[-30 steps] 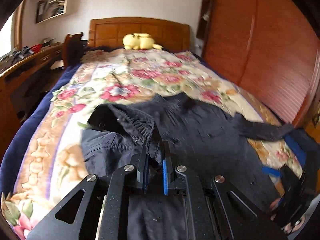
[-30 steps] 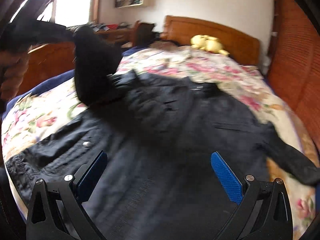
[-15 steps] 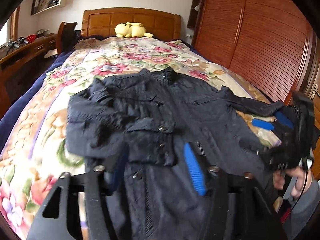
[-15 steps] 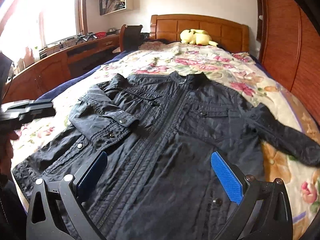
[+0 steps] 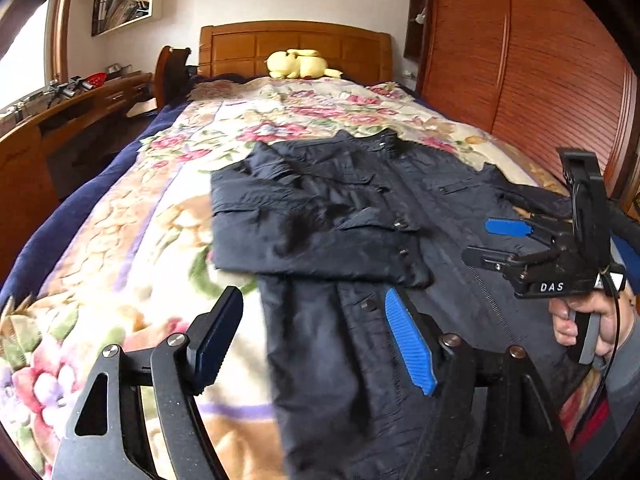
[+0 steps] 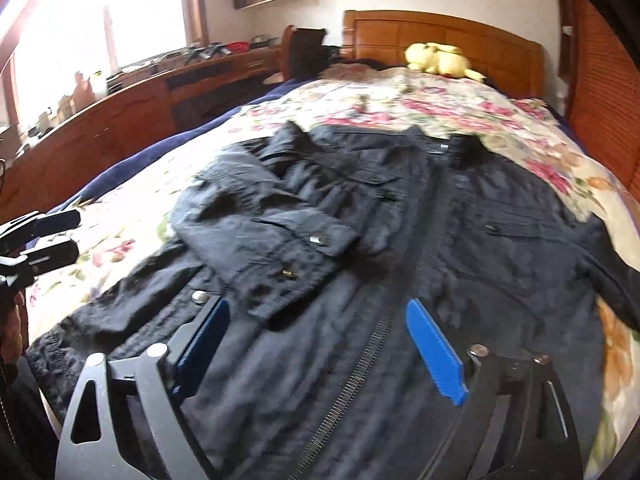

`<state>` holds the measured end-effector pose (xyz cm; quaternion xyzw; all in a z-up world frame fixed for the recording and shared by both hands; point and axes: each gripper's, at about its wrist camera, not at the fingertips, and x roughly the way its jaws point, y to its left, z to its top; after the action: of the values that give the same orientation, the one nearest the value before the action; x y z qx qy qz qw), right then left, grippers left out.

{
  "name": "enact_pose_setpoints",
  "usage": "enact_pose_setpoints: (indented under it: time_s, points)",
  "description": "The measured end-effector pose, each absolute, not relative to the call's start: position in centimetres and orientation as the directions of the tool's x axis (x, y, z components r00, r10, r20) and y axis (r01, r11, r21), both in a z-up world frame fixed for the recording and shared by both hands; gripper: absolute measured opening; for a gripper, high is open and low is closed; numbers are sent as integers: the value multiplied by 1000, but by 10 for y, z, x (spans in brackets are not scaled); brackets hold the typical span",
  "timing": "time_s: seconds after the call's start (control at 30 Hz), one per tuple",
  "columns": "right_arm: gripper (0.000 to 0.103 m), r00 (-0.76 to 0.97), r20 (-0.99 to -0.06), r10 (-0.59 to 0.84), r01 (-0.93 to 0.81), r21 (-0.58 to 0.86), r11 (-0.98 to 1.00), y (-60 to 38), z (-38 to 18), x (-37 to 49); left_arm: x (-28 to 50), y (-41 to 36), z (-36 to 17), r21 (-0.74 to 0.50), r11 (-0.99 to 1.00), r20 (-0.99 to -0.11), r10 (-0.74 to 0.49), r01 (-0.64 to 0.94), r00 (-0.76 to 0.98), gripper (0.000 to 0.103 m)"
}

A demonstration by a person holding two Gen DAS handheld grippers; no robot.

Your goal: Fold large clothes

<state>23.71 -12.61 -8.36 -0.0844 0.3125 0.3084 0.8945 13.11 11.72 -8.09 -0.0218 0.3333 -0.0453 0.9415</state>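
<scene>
A dark navy jacket point(image 5: 360, 216) lies front up on the floral bedspread point(image 5: 168, 240), collar toward the headboard. Its left sleeve point(image 5: 316, 240) is folded across the chest; it also shows in the right wrist view point(image 6: 280, 240). The right sleeve point(image 6: 608, 264) lies stretched out to the right. My left gripper point(image 5: 316, 344) is open and empty above the jacket's lower left edge. My right gripper point(image 6: 320, 344) is open and empty over the jacket's hem near the zip, and it shows in the left wrist view point(image 5: 496, 240) at the right.
A yellow plush toy point(image 5: 300, 64) sits by the wooden headboard point(image 5: 296, 44). A wooden wardrobe point(image 5: 540, 80) runs along the bed's right side. A long desk point(image 6: 120, 120) with clutter and a chair point(image 6: 308, 56) stand to the left.
My left gripper let go of the left sleeve, which now lies folded across the chest, and it opened and drew back to the left. The right gripper stayed open and shifted slightly.
</scene>
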Motion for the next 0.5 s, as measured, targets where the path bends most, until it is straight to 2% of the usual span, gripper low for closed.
enact_pose_setpoints:
  time_s: [0.3, 0.5]
  points:
    - [56, 540, -686, 487, -683, -20, 730, -75, -115, 263, 125, 142, -89, -92, 996, -632, -71, 16, 772, 75]
    - [30, 517, -730, 447, -689, -46, 723, -69, -138, 277, 129, 144, -92, -99, 995, -636, -69, 7, 768, 75]
